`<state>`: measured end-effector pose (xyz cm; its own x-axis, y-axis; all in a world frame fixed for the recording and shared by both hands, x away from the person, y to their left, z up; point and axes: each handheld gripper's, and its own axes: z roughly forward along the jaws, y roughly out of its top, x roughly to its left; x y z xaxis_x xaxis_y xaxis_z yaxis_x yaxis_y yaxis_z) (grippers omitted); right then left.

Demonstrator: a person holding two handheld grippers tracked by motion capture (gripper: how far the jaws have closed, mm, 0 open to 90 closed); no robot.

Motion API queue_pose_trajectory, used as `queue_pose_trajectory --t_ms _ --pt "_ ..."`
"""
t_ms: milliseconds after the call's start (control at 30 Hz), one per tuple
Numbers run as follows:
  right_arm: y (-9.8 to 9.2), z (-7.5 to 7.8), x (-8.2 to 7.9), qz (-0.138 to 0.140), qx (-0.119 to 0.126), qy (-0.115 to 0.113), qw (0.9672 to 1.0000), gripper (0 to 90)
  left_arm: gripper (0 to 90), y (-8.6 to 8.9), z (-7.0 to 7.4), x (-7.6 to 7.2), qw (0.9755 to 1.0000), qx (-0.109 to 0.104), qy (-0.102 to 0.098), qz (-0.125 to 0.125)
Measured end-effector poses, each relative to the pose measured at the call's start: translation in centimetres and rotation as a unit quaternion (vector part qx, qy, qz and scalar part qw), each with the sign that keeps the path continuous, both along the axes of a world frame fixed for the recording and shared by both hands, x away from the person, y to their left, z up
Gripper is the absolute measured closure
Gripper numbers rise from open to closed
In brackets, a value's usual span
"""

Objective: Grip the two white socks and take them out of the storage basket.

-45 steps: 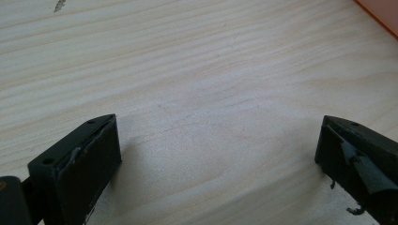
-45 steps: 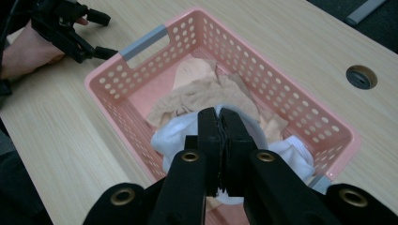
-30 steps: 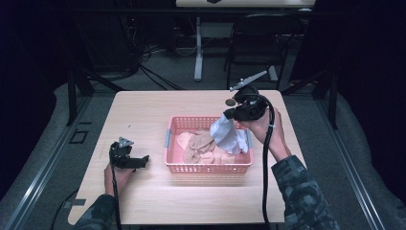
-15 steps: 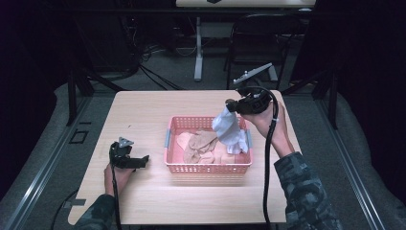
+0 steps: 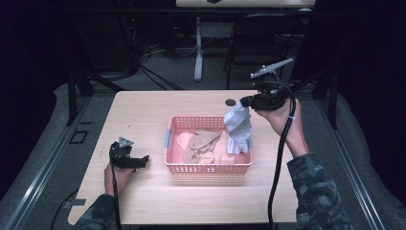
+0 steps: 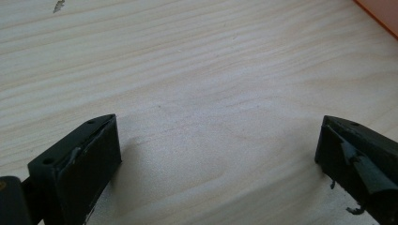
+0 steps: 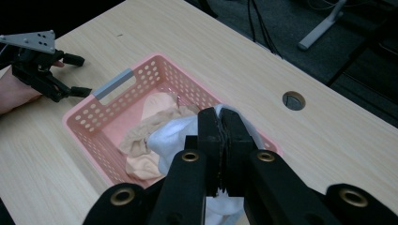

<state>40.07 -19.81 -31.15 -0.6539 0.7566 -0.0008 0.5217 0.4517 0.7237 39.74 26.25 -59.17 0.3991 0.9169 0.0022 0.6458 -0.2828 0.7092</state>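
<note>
— Resting on the table (image 5: 158, 201), the left gripper (image 5: 139, 160) had its jaws spread wide, with just bare wood between them. What sat beside it?

— A pink basket (image 5: 207, 167) with tan cloths (image 5: 203, 143) inside. Over its right end, the right gripper (image 5: 245, 101) pinched a white cloth (image 5: 238, 127). It hung from the tight jaws into the basket.

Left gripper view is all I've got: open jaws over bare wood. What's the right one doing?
Observer: The right gripper is shut on a white cloth, held above the pink basket.
Operator: Cloth clear of the basket?
Observer: No, its lower end hangs inside, by the right wall.
Operator: Anything else in there?
Observer: Beige garments, bunched on the basket floor.
</note>
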Motion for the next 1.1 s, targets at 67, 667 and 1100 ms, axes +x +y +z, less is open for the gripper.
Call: queue_pose_trajectory --t_ms 67,667,1100 --pt "-0.7 0.1 -0.2 -0.006 0.002 -0.002 1.0000 88.0 0.4 0.0 0.0 0.0 1.0000 0.000 0.000 0.000" --pt "-7.0 0.0 -1.5 -0.079 -0.020 -0.006 0.9966 88.0 0.4 0.0 0.0 0.0 1.0000 0.000 0.000 0.000" --pt "-10.1 -7.0 -0.8 -0.120 -0.026 0.049 0.9913 88.0 0.4 0.0 0.0 0.0 1.0000 0.000 0.000 0.000"
